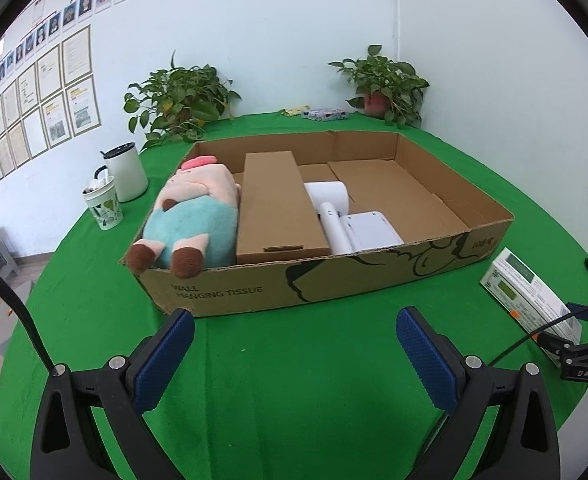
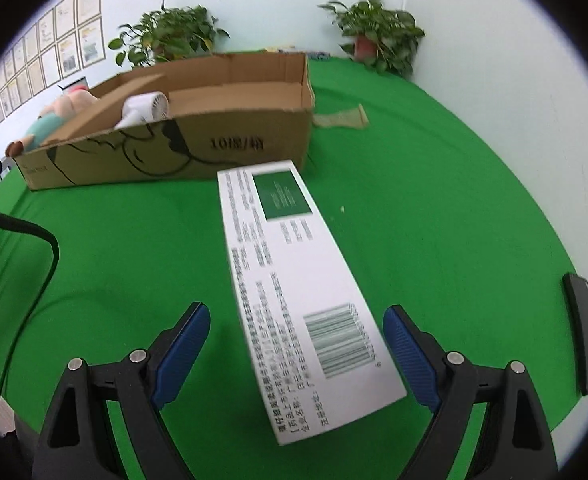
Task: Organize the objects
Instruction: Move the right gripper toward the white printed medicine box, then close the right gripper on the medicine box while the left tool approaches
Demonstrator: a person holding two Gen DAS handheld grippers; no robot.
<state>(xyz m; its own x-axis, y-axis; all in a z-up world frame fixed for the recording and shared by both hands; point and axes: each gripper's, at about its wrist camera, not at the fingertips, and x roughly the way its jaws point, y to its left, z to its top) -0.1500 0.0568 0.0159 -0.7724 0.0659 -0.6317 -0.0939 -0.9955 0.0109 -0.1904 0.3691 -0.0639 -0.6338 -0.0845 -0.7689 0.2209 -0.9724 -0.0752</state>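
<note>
Your right gripper [image 2: 295, 322] hangs over the green tabletop [image 2: 433, 208] with its blue-padded fingers [image 2: 407, 354] spread wide, one on each side of a long white carton [image 2: 294, 284], not touching it. The carton lies flat, barcode end nearest you, far end near the cardboard box [image 2: 198, 148]. That box holds a plush toy [image 2: 60, 114], a brown inner box [image 2: 106, 110] and a white hair dryer [image 2: 146, 110].

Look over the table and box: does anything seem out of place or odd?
Yes. A torn cardboard scrap lies loose on the cloth beside the big box, and the plush toy's feet stick out over its corner.
</note>
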